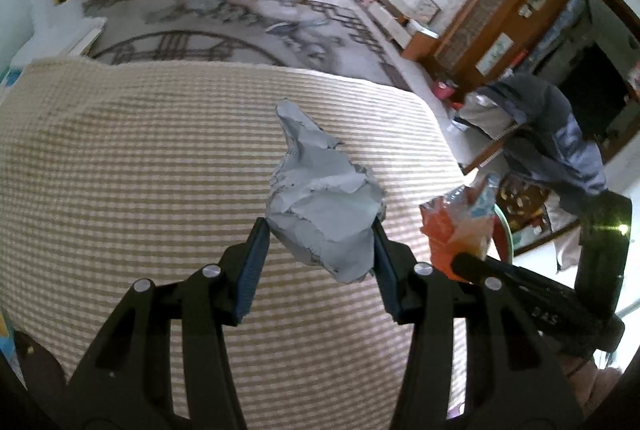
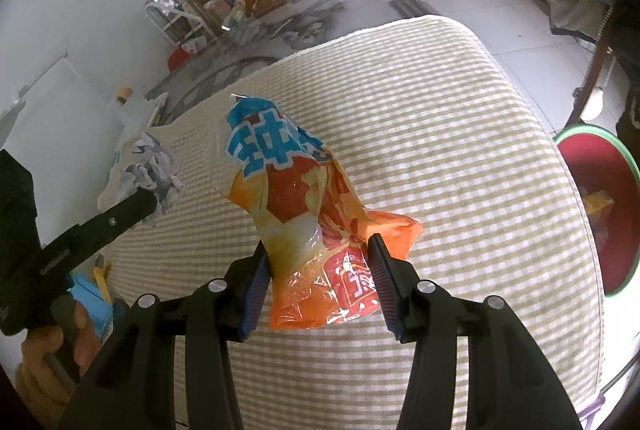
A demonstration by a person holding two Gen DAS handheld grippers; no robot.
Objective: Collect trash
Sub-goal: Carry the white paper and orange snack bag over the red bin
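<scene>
A crumpled ball of grey-white paper (image 1: 326, 213) sits squeezed between the two blue pads of the left gripper (image 1: 320, 242), its crinkled peak sticking up past the fingertips and its bulk filling the partly closed gap, held clear above the beige-and-white checked tablecloth (image 1: 160, 149). In the right wrist view the same paper (image 2: 154, 169) shows at the tablecloth's left edge, at the tip of the left gripper's black finger. The second piece of trash, an orange snack bag with blue lettering (image 2: 304, 213), is pinched at its lower half by the right gripper (image 2: 318, 270), whose jaws are likewise part-way closed with the pads pressing into the plastic on both sides; the bag's blue top stands up beyond the fingertips, over the middle of the tablecloth (image 2: 460, 169). From the left wrist view this bag (image 1: 460, 226) appears just past the tablecloth's right edge, with the right gripper's black body below it. Off the tablecloth's right side, lower down, stands a round red basin with a green rim (image 2: 600, 213), and something yellow lies inside it, too blurred to name. Beyond the tablecloth's far edge spreads a grey patterned rug (image 1: 224, 29), and to its far right a dark jacket (image 1: 560, 133) hangs over a chair.
</scene>
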